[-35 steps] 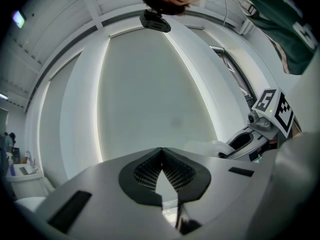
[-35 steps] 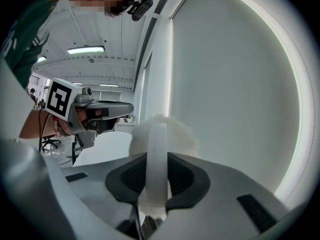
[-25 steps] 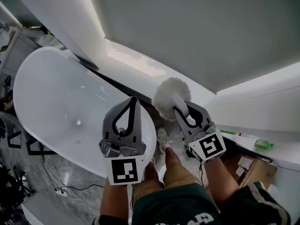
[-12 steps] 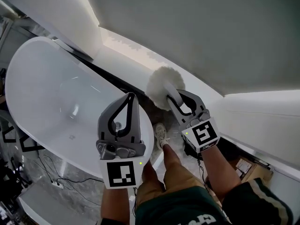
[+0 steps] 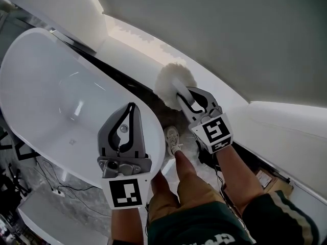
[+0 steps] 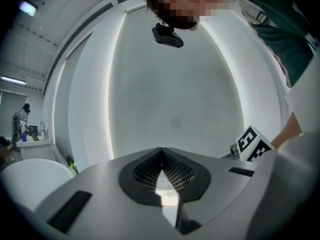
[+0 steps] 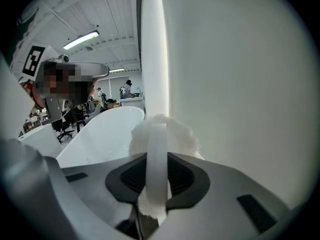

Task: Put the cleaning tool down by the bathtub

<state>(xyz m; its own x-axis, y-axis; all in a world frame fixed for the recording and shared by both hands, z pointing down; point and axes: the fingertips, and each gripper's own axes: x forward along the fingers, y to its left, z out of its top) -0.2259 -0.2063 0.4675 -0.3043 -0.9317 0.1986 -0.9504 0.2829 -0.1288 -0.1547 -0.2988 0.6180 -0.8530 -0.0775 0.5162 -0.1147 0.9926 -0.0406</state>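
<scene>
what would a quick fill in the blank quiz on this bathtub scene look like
1. The right gripper is shut on a fluffy ____ cleaning tool.
2. The left gripper, its jaws together, holds ____.
3. In the head view the bathtub lies to the ____ of the cleaning tool.
Missing words: white; nothing; left.

The grey marbled floor (image 5: 82, 204) carries the white bathtub (image 5: 51, 86), with loose cables (image 5: 62, 188) lying along the bathtub's near side and a shoe (image 5: 173, 140) planted just beside its end.
</scene>
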